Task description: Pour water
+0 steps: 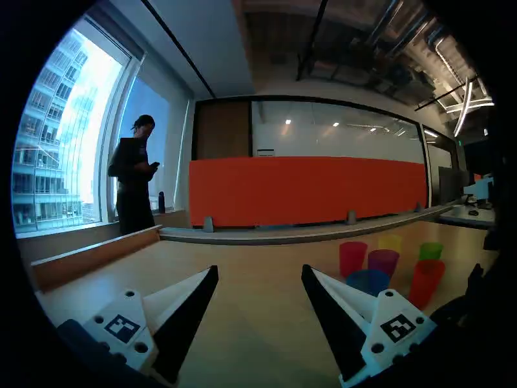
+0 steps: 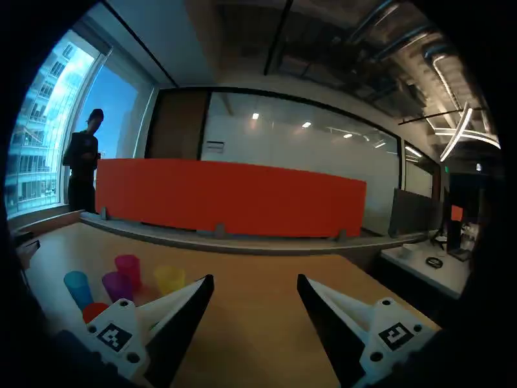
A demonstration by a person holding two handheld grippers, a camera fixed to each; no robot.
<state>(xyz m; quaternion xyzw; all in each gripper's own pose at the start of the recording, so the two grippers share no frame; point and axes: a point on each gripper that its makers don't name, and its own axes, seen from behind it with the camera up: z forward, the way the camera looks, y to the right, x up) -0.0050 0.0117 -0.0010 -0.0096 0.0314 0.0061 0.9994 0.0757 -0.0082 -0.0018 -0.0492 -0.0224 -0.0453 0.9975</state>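
Observation:
Several coloured plastic cups stand grouped on the wooden table. In the left gripper view I see a pink cup (image 1: 352, 257), a purple cup (image 1: 383, 261), a blue cup (image 1: 368, 282), an orange cup (image 1: 426, 281), a yellow cup (image 1: 390, 242) and a green cup (image 1: 430, 250), right of my left gripper (image 1: 259, 278), which is open and holds nothing. In the right gripper view the blue cup (image 2: 78, 288), purple cup (image 2: 116, 285), pink cup (image 2: 128, 269), yellow cup (image 2: 169, 279) and orange cup (image 2: 94, 312) sit left of my open, bare right gripper (image 2: 254, 284).
An orange partition (image 1: 304, 191) runs along the table's far edge. A person (image 1: 134, 174) stands by the window at the left. A desk with small items (image 2: 433, 262) lies to the right.

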